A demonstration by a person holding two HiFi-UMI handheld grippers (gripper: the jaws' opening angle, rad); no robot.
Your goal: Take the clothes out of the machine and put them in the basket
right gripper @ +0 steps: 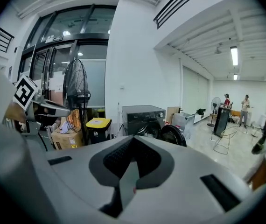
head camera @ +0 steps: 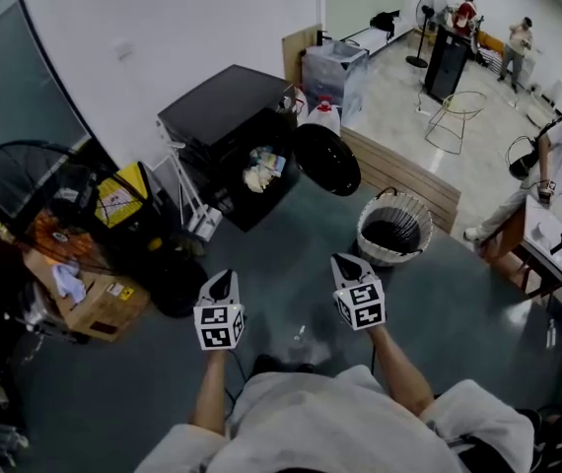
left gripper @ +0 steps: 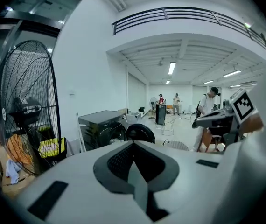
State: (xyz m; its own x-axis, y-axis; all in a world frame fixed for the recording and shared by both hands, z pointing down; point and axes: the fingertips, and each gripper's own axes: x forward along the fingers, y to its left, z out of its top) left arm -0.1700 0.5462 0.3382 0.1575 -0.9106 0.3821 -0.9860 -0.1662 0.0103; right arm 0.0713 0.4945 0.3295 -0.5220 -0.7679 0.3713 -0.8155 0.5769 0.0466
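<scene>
The left gripper (left gripper: 135, 160) has its jaws pressed together with nothing between them. The right gripper (right gripper: 130, 164) is closed in the same way and is also empty. In the head view both are held out side by side above the dark floor (head camera: 458, 313), pointing toward the washing machine (head camera: 227, 116) and well short of it.

The machine is black. Its round door (head camera: 327, 159) is swung out to the right of the drum mouth. The clothes (head camera: 261, 170), a pale bundle, lie inside the machine's drum just behind that mouth.

The basket (head camera: 393, 228), white and woven with a dark inside, stands on the floor to the right of the machine, near the swung-out door and on the person's side of it.

To the left of the machine are a yellow-lidded bin (head camera: 121, 197), a large black fan (head camera: 20, 175) and a cardboard box (head camera: 99, 304). Far beyond the machine, several people stand in the bright part of the room.
</scene>
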